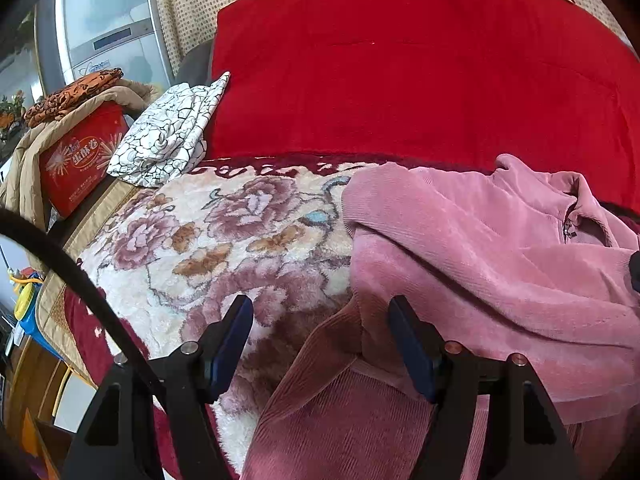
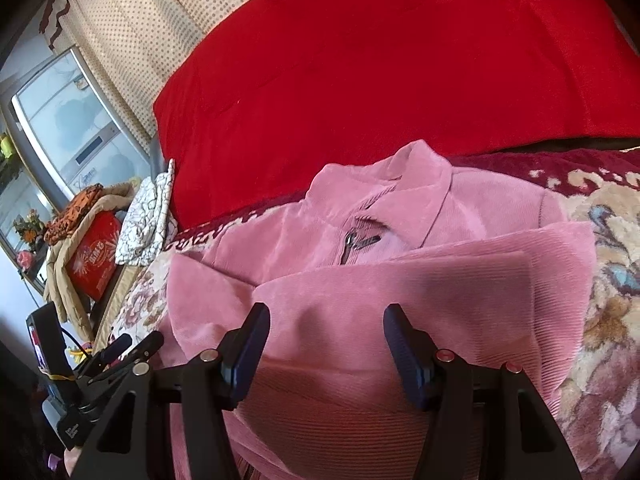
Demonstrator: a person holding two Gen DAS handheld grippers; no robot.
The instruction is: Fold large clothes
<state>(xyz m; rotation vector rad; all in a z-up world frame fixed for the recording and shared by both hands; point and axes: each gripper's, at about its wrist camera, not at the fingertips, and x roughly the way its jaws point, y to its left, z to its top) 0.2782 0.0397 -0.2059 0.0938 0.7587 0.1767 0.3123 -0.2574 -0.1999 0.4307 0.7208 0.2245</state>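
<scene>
A pink corduroy jacket [image 1: 480,248] lies on a floral blanket [image 1: 224,240], collar and zipper at the far side, sleeves folded across the body. In the right wrist view the jacket [image 2: 360,280] fills the middle, with its zipper [image 2: 352,242] below the collar. My left gripper [image 1: 320,336] is open over the jacket's left lower edge, where a fold of cloth lies between the fingers. My right gripper [image 2: 324,344] is open above the folded jacket body, holding nothing. The left gripper also shows at the left edge of the right wrist view [image 2: 132,346].
A red quilt [image 1: 400,72] lies behind the jacket. A folded white crackle-pattern cloth [image 1: 168,136] sits at the blanket's far left corner. A red box [image 1: 80,160] draped with a tan coat stands at left. A grey cabinet [image 1: 108,24] stands beyond.
</scene>
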